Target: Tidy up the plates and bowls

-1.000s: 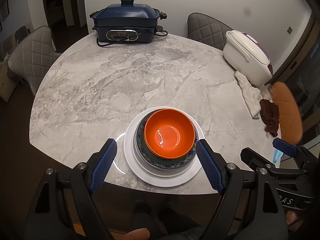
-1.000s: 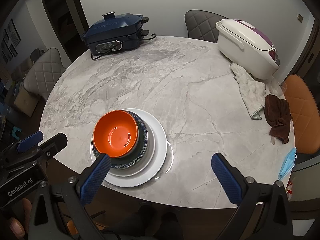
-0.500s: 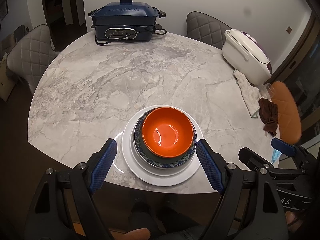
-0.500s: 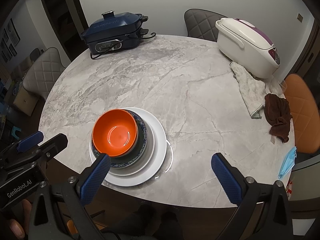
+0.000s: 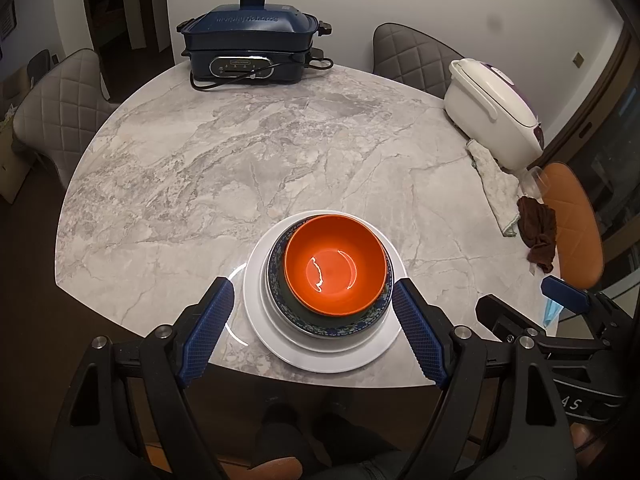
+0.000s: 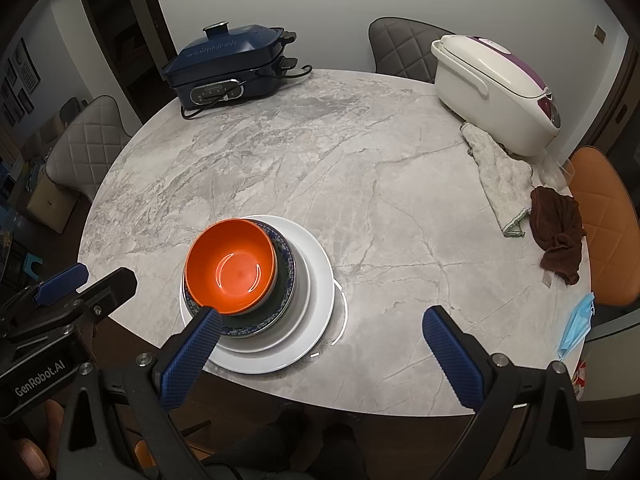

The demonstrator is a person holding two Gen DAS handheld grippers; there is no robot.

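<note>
Both tongs wide open above the stacked dishes, gripping nothing

In the lower middle of the left wrist view, the left tongs point(image 5: 312, 316) straddle an orange bowl point(image 5: 335, 266) nested in a blue-patterned plate point(image 5: 332, 326) on two white plates point(image 5: 320, 354) at the near edge of the marble counter point(image 5: 240, 160). The right tongs point(image 6: 320, 334) gape over bare counter, the stack at lower left. A blue electric cooker point(image 5: 250, 50) sits top centre, a white appliance point(image 6: 492, 92) upper right, and cloths point(image 6: 500, 184) lie below it.
</note>
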